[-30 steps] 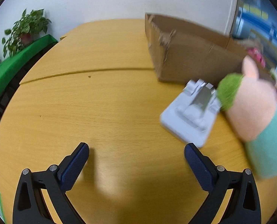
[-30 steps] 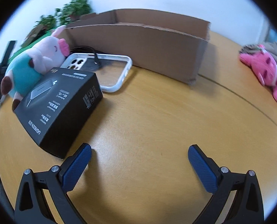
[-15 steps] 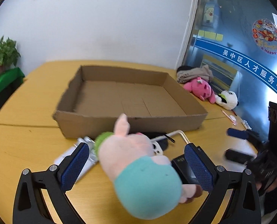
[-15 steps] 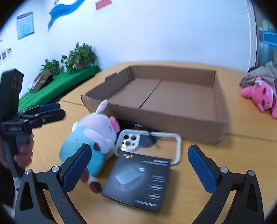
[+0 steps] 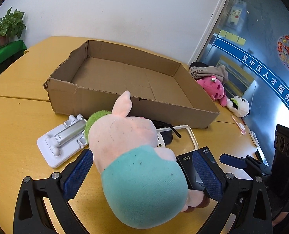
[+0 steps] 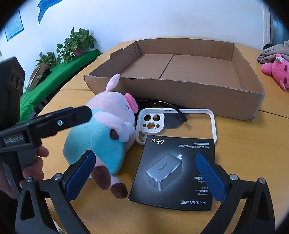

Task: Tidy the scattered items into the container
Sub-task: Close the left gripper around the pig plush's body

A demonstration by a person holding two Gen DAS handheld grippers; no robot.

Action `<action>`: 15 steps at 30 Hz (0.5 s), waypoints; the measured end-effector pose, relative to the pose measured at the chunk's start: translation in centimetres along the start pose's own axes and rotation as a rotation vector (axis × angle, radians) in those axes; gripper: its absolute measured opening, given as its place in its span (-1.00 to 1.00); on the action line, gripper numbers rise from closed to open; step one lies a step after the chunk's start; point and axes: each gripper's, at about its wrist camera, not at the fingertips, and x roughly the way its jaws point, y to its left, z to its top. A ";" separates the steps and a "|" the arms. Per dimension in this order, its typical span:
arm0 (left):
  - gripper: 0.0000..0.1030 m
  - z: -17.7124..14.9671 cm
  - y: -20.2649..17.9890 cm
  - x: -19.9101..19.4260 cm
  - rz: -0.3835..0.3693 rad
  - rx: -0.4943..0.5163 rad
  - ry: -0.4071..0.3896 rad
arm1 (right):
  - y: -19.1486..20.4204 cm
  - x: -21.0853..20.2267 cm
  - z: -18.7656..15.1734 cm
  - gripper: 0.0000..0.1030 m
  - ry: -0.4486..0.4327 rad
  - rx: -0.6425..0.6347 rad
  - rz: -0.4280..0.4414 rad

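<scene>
A pink pig plush in a teal shirt point(image 5: 136, 167) lies on the table in front of the empty cardboard box point(image 5: 132, 78). My left gripper point(image 5: 142, 175) is open, its jaws on either side of the plush body, not closed on it. My right gripper point(image 6: 146, 175) is open above the black charger box point(image 6: 173, 173). A clear phone case point(image 6: 175, 124), sunglasses point(image 6: 164, 105) and a white phone stand point(image 5: 62, 138) lie between the plush and the cardboard box point(image 6: 183, 68). The plush also shows in the right wrist view point(image 6: 105, 128), with the left gripper's finger point(image 6: 47, 120) beside it.
A pink plush point(image 5: 212, 87), a white plush point(image 5: 239, 106) and a folded cloth point(image 5: 208, 70) lie at the table's right. Potted plants point(image 6: 76, 42) stand on a green ledge to the left. The right gripper body point(image 5: 277, 165) shows at the left view's right edge.
Both grippers have lifted and drawn back from the table. The left one has swung right and come in around the pig plush. The right one now sits over the charger box.
</scene>
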 end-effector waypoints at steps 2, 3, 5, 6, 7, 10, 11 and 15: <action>1.00 -0.2 0.0 0.0 0.000 -0.009 0.005 | 0.1 0.1 -0.1 0.99 0.001 -0.005 0.001; 1.00 -0.2 0.0 0.0 -0.003 -0.011 0.008 | 0.1 0.1 -0.1 0.99 0.004 -0.006 -0.001; 1.00 -0.3 -0.1 -0.1 -0.009 -0.013 0.010 | 0.0 0.1 -0.2 0.99 0.005 -0.001 0.001; 1.00 -0.4 -0.1 -0.1 -0.010 -0.013 0.010 | 0.0 0.0 -0.2 0.99 0.004 0.001 0.007; 1.00 -0.5 -0.2 -0.1 -0.010 -0.011 0.011 | 0.0 0.0 -0.2 0.99 0.003 0.000 0.010; 1.00 -0.6 -0.6 -0.2 -0.010 0.001 0.013 | 0.2 0.1 -0.3 0.99 0.006 -0.004 0.008; 1.00 -0.6 -0.7 -0.2 -0.010 0.005 0.013 | 0.2 0.1 -0.3 0.99 0.006 -0.003 0.010; 1.00 -0.7 -0.8 -0.2 -0.010 0.008 0.012 | 0.2 0.1 -0.4 0.99 0.008 -0.004 0.014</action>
